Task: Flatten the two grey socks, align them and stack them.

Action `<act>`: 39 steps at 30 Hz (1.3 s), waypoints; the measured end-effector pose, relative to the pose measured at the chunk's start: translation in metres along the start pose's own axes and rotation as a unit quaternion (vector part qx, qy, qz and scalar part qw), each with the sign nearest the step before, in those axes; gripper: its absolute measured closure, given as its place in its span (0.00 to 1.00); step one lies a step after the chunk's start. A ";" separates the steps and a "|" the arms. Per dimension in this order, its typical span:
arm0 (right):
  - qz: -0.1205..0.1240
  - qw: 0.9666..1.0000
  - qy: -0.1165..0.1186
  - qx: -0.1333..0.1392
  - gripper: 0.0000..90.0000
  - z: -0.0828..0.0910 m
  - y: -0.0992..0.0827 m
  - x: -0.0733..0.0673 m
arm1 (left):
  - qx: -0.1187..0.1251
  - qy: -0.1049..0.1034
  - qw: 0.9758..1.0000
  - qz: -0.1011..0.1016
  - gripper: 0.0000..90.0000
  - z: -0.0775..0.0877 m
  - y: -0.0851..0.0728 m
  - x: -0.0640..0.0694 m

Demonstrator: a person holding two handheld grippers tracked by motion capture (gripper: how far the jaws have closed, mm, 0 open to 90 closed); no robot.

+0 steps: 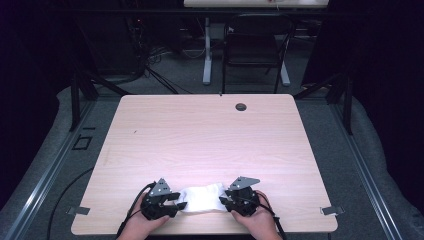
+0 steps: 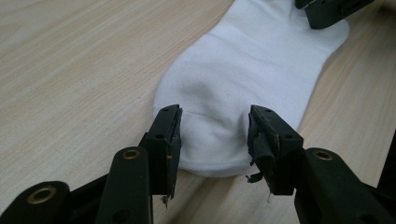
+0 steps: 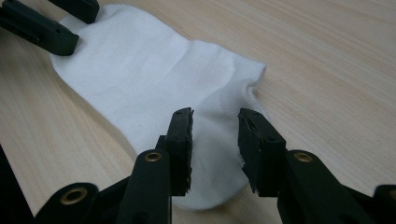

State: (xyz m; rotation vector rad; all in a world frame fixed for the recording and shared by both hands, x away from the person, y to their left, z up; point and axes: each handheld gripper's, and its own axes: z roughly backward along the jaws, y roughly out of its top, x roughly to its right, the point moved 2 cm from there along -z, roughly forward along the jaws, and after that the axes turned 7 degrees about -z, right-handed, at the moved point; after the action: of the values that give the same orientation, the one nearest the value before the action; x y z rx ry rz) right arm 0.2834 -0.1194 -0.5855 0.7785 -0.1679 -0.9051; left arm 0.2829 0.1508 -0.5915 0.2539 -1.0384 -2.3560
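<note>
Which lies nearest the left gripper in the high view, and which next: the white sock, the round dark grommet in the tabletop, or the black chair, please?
1. White fabric sock: under the left gripper fingers, near edge.
2. Round dark grommet: far side of tabletop.
3. Black chair: on the floor beyond the table.

Two black claws, left claw (image 1: 176, 204), right claw (image 1: 223, 200), grey three-cornered top plates, brass-ringed rivets, frayed pads, black trailing cables
</note>
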 end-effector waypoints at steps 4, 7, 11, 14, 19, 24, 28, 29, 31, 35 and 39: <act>0.003 1.000 -0.003 -0.003 0.74 -0.001 -0.002 -0.001 | 0.003 0.002 1.000 -0.008 0.60 0.000 -0.001 0.001; 0.004 1.000 -0.002 -0.001 0.74 -0.001 -0.003 -0.001 | 0.008 0.007 1.000 -0.027 0.60 0.000 -0.004 0.002; 0.006 1.000 -0.004 -0.001 0.74 0.000 -0.004 -0.001 | 0.009 0.008 1.000 -0.029 0.60 0.000 -0.005 0.002; 0.006 1.000 -0.005 -0.002 0.74 0.000 -0.004 -0.001 | 0.011 0.007 1.000 -0.026 0.60 0.000 -0.005 0.002; 0.003 1.000 -0.004 0.001 0.73 -0.001 -0.003 0.000 | 0.014 0.009 1.000 -0.023 0.61 -0.002 -0.004 0.000; 0.002 1.000 -0.008 0.003 0.73 -0.003 -0.001 0.000 | 0.018 0.014 1.000 -0.016 0.61 -0.004 -0.002 -0.004; -0.004 1.000 -0.008 0.008 0.73 -0.006 0.001 0.002 | 0.018 0.018 1.000 -0.010 0.61 -0.005 -0.001 -0.008; -0.004 1.000 -0.008 0.006 0.73 -0.006 0.002 0.003 | 0.018 0.019 1.000 -0.010 0.60 -0.005 0.000 -0.010; -0.006 1.000 -0.008 0.007 0.73 -0.007 0.003 0.004 | 0.022 0.020 1.000 -0.005 0.60 -0.007 0.001 -0.013; -0.014 1.000 -0.006 0.010 0.73 -0.009 0.006 0.006 | 0.023 0.019 1.000 -0.001 0.60 -0.008 0.002 -0.016; -0.017 1.000 -0.008 0.014 0.73 -0.010 0.007 0.009 | 0.024 0.021 0.999 0.001 0.60 -0.010 0.004 -0.018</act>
State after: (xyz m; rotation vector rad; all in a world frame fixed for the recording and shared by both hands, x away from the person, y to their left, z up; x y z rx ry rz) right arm 0.2980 -0.1179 -0.5898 0.8025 -0.1819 -0.9439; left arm 0.3033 0.1527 -0.5965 0.3196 -1.0757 -2.3149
